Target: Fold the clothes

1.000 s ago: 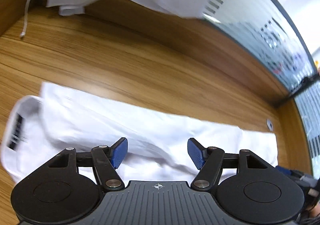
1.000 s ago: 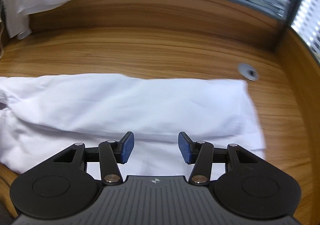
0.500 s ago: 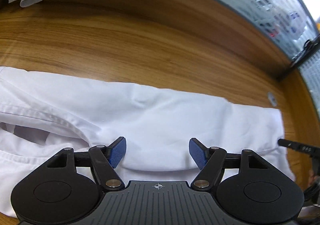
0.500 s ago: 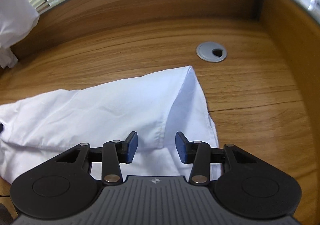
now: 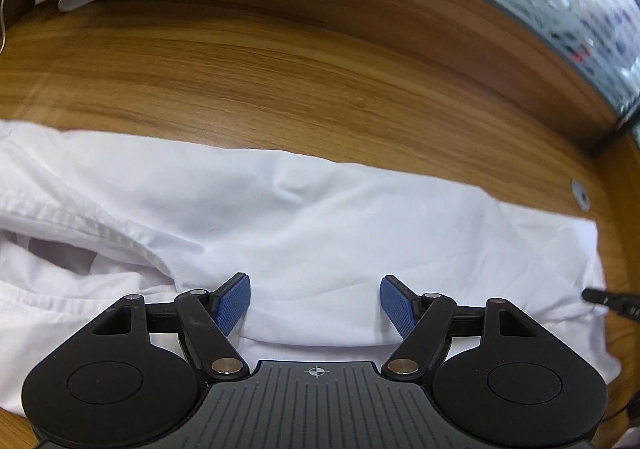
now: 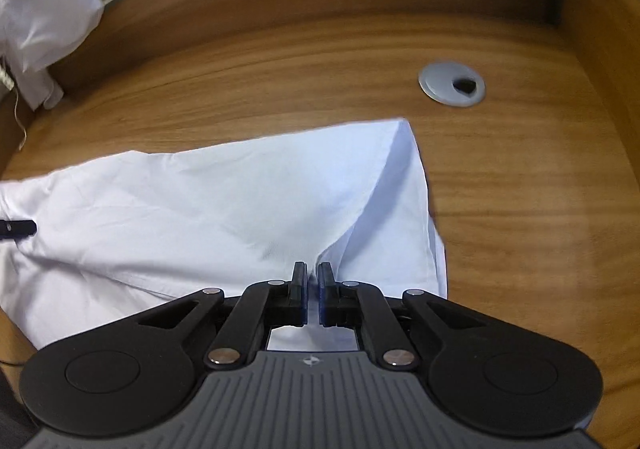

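While the white shirt (image 6: 192, 209) is lying folded lengthwise on the desk (image 5: 280, 89), the right gripper (image 6: 313, 281) is pinching its hem end, probably for carrying across; the left gripper (image 5: 315, 305) is hovering spread wide over the middle.

Black linkage grippers, blue ribbed fingers (image 5: 235, 303), silver pivot screws, grey ridged housing

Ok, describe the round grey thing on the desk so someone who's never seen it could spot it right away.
Start at the wooden desk, then find the white shirt spread on it. Just beyond the shirt's far right corner, apart from the cloth, sits the cable grommet: the only round grey disc set flat into the wood, with a dark opening.
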A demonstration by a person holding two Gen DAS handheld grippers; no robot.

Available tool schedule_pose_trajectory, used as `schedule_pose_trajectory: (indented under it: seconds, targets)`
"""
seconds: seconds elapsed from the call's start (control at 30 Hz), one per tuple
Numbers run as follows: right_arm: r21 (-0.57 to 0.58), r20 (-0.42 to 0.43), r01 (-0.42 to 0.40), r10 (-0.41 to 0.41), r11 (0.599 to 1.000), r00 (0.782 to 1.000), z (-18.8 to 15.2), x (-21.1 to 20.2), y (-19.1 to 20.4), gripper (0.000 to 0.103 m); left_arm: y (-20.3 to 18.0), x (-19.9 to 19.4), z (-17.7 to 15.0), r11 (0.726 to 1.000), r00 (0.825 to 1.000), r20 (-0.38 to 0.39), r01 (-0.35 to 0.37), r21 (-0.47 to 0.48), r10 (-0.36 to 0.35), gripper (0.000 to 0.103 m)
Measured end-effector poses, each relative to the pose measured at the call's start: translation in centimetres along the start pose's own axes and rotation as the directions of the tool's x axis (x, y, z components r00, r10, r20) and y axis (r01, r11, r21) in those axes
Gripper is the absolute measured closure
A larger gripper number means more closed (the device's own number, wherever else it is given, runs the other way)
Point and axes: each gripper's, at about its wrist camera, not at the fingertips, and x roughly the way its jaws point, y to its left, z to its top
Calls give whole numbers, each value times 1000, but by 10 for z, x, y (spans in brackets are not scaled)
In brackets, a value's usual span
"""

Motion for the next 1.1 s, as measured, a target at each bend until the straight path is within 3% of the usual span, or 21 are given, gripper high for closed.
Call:
schedule_pose_trajectory:
  seconds: [0.13, 0.17, 0.2, 0.27, 0.4, 0.53, 0.7, 0.8, 0.93, 1.1]
  targets:
    - [-89, 35, 20, -17, 996, 999, 9, -10, 14, 84, -11, -14, 6, 998, 1000, 25, -14, 60, 13, 27]
    - [-111, 45, 25, -20, 993, 999, 11, -13, 17, 75, -14, -18, 7, 997, 999, 42, -16, 79, 13, 26]
    - [-133, 56, 30, -23, 991, 998, 14, -16, 21, 59, -18, -22, 7, 996, 998, 55, -15, 92, 10, 26]
    - [-177, 78, 41, -28, 983, 997, 19, -22, 28, 53, -24, -26, 7, 994, 998, 69, -9, 111, 2, 26]
    - [-259, 113, 63, -35, 964, 993, 29, -31, 43, 53, -36, -18, 3, 985, 998, 60, -11, 174, 0, 25]
    - [-297, 64, 62, -45, 953, 997, 23, -5, 49, 53, -35, 0, -6, 979, 1000, 11, -28, 201, 26, 25]
    - [-340, 9, 57, -58, 939, 998, 16, 25, 56, 53, -31, 10, -15, 968, 999, 16, -49, 244, 46, 19]
    - [-334, 6, 54, -55, 941, 998, 16, 23, 54, 53, -33, 8, -14, 967, 999, 17, -51, 251, 48, 19]
    - [-274, 50, 62, -50, 960, 997, 22, 0, 45, 52, -42, -2, -12, 963, 999, 36, -34, 266, 25, 19]
    - [-103, 68, 89, -82, 991, 994, 16, -30, 6, 47, -72, -10, -14, 926, 998, 51, 3, 378, -25, 19]
